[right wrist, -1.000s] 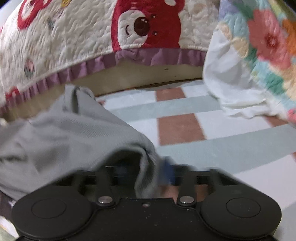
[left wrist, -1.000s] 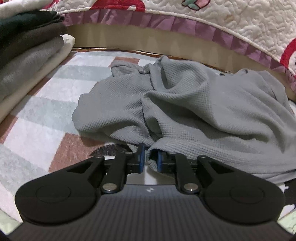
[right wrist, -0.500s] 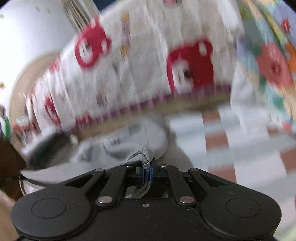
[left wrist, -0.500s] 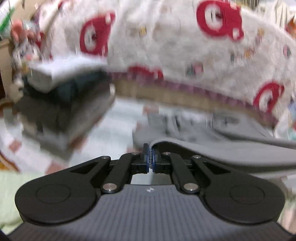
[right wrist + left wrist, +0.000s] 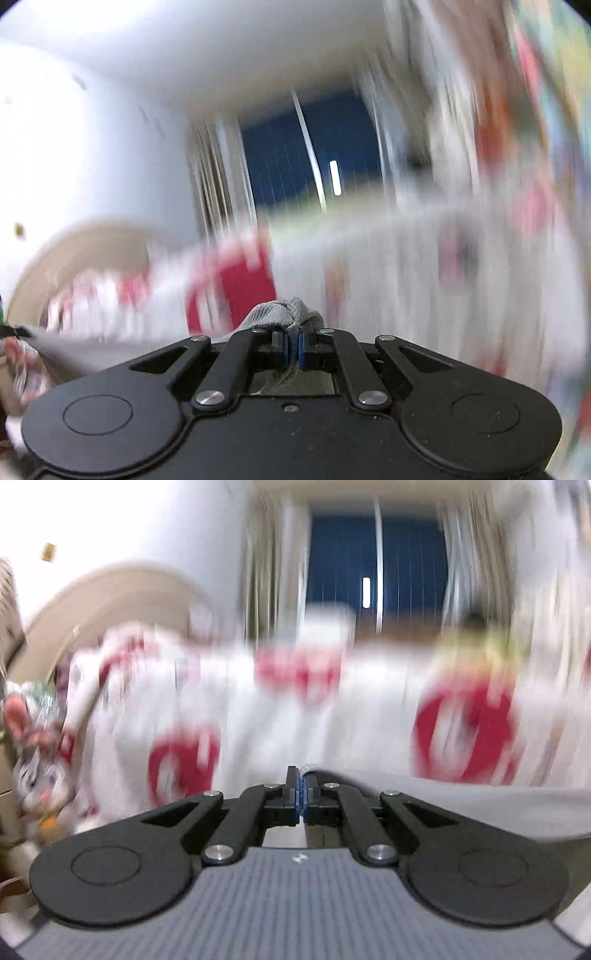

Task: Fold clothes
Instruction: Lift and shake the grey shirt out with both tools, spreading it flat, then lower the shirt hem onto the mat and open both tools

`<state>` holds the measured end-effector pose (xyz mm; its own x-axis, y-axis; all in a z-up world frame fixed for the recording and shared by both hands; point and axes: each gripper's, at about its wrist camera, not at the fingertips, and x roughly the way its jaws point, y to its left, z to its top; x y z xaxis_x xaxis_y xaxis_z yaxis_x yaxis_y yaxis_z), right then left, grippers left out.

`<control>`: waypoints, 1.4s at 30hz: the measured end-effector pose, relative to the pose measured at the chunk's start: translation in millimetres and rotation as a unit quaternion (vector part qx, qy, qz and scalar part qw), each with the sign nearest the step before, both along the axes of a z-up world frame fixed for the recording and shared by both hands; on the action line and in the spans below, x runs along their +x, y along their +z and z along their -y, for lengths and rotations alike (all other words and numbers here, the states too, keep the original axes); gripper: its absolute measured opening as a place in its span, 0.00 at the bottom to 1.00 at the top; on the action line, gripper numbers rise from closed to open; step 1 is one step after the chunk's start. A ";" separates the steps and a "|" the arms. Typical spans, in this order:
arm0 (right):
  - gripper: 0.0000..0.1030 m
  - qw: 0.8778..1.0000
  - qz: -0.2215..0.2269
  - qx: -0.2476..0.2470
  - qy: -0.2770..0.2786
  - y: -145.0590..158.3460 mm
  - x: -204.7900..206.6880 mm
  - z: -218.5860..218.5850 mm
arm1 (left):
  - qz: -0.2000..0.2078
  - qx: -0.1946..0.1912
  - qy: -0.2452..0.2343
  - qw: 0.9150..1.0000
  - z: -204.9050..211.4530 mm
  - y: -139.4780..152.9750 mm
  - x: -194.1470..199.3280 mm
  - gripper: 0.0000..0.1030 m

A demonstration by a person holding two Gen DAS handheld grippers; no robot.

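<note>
Blurred behind both tongs lie a white quilt point(image 5: 280, 716) with red bear prints and a dark window point(image 5: 376, 565). Left gripper point(image 5: 303, 794) clenched on the grey garment point(image 5: 480, 805), which stretches rightward from its tips. Right gripper point(image 5: 293, 345) clenched on a bunched grey fold point(image 5: 280, 314), with cloth trailing leftward.

Your grey garment point(image 5: 480, 805) runs off the left wrist view's right edge — its shape can't be told. The quilt point(image 5: 258, 716) and window point(image 5: 295, 158) smear — prints are unreadable.
</note>
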<state>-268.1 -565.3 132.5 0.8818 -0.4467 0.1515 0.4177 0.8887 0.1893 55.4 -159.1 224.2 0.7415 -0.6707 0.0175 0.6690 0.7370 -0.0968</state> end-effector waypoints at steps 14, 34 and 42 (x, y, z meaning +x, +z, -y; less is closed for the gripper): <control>0.06 0.967 -0.197 0.164 0.013 -197.1 -122.9 -76.6 | -0.273 0.220 -0.051 0.935 -137.4 -238.3 -76.6 0.01; 0.04 0.947 -0.257 0.191 -0.029 -203.9 -185.3 -111.7 | -0.323 0.301 -0.063 0.895 -172.0 -268.1 -126.6 0.01; 0.04 0.913 -0.311 0.261 -0.033 -255.7 -200.8 -114.3 | -0.314 0.348 -0.064 0.881 -160.2 -281.1 -137.1 0.01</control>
<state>-468.8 -451.0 -123.3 0.6934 -0.3709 -0.6177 0.6382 0.7141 0.2877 -81.7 1.1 -56.8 0.3757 -0.4354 -0.8181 0.7264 0.6865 -0.0317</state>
